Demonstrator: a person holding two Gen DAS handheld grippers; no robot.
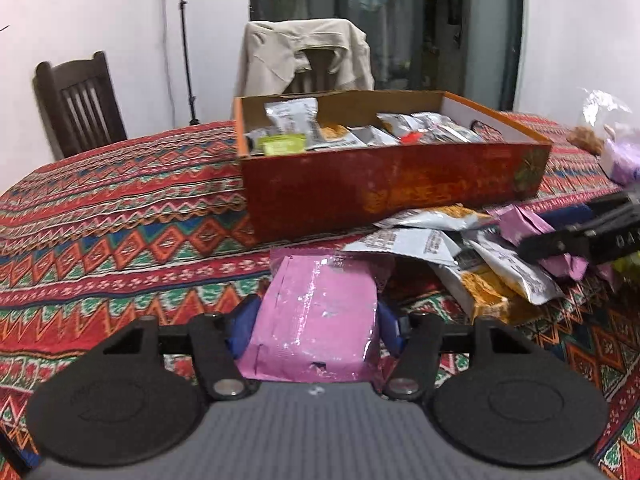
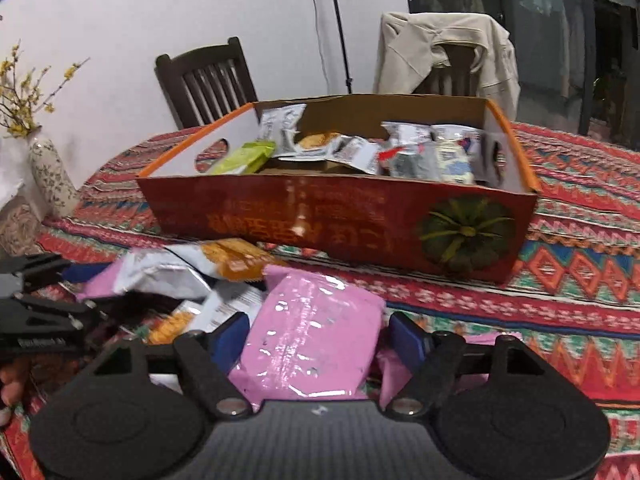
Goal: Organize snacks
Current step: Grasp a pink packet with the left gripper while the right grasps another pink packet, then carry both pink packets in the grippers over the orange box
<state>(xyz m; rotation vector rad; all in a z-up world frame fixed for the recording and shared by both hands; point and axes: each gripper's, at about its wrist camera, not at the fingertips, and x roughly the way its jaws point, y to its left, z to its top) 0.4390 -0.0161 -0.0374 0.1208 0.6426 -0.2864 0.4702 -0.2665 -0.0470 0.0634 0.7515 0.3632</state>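
Note:
A red cardboard box (image 1: 380, 184) (image 2: 320, 216) holding several snack packets stands on the patterned tablecloth. In front of it lies a loose pile of silver, orange and purple packets (image 1: 460, 248) (image 2: 172, 272). In the left wrist view my left gripper (image 1: 314, 320) is shut on a pink foil packet (image 1: 316, 304), its blue pads pressing into both sides. In the right wrist view my right gripper (image 2: 320, 336) holds another pink packet (image 2: 312, 328) lying at a slant, with both pads against its edges. More pink wrapping shows beneath it at the right.
A dark wooden chair (image 1: 76, 104) and a chair draped with a beige jacket (image 1: 304, 56) stand behind the table. A flowered vase (image 2: 48, 168) is at the far left and a clear plastic bag (image 1: 616, 140) at the far right. A person's fingers (image 2: 12, 392) show low on the left.

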